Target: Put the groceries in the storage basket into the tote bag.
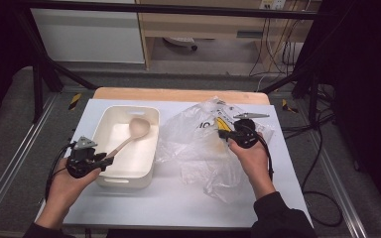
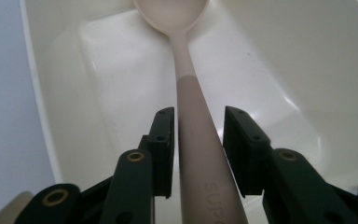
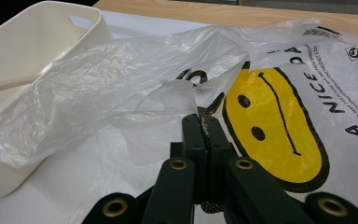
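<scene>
— White tabletop (image 1: pixel 178 203) under the rig, cables and a shelf beyond it. What have you got in hand?

— My left gripper (image 2: pixel 198 135) straddles the handle of the spoon (image 2: pixel 193 112), which lies in the cream tub (image 1: pixel 149 163). My jaws stand either side of the handle; the left pad is right against it, a sliver of gap shows at the right, so it isn't clamped yet.

— And the other one?

— My right gripper (image 3: pixel 207 128) is pinched tight on a fold of the plastic bag (image 3: pixel 135 70), the one with the yellow smiley, spread just beside the tub.

— How will the spoon handle?

— Light and stiff, I'd judge, smooth plastic or silicone, so a bit slippery. The straight handle is the place to grip, low where it's thickest.

— Which way does it point?

— Its long axis runs from my left jaws diagonally across the tub, bowl end away from me toward the far wall, handle end resting over the near rim.

— The bag?

— Limp, thin and crinkly; it will sag from any pinch.
</scene>
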Tool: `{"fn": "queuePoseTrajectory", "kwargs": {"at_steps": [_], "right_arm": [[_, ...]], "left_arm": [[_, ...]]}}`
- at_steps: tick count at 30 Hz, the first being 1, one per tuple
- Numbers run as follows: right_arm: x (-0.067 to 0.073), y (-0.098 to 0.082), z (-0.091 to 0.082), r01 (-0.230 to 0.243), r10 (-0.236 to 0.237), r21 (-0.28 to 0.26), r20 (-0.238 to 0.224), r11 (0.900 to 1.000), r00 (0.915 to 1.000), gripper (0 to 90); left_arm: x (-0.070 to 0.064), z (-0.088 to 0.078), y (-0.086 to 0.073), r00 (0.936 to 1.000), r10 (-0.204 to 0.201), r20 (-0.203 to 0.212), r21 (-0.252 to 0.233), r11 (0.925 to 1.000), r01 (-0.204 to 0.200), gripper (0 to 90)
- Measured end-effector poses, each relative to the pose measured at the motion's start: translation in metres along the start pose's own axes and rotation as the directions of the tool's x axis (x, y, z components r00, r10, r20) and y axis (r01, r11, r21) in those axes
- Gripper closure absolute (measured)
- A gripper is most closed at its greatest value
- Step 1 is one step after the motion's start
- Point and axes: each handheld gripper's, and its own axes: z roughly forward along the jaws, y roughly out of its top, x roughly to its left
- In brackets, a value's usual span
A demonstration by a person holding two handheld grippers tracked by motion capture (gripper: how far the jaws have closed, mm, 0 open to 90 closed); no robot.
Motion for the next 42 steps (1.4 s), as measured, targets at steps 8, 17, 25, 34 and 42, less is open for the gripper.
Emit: {"fn": "queuePoseTrajectory", "kwargs": {"at_steps": [8,17,25,34,42], "right_arm": [[0.0008,-0.0002,0.0010,-0.003,0.003,0.001,-0.002,1.000,1.0000,90.0],[0.0007,0.0000,0.0013,-0.004,0.004,0.002,0.000,1.000,1.0000,90.0],[-0.0006,0.0000,0.0000,-0.004,0.004,0.000,0.002,1.000,1.0000,90.0],[-0.0013,-0.0005,0.0007,-0.007,0.007,0.004,0.003,1.000,1.0000,90.0],[-0.0012,-0.0007,0.0009,-0.005,0.005,0.006,0.002,1.000,1.0000,90.0]], "left_arm": [[0.0008,0.0004,-0.0014,0.9998,-0.022,-0.001,0.011,0.9997,0.022,66.7],[-0.0016,0.0005,-0.0016,0.9993,-0.032,-0.020,0.015,0.9994,0.033,67.9],[-0.0041,-0.0003,-0.0021,0.9987,-0.033,-0.039,0.005,0.9994,0.033,68.4],[-0.0061,-0.0026,-0.0018,0.9988,-0.037,-0.033,0.014,0.9992,0.038,68.3],[-0.0050,-0.0002,-0.0001,0.9991,-0.042,-0.011,-0.011,0.9991,0.042,61.5]]}}
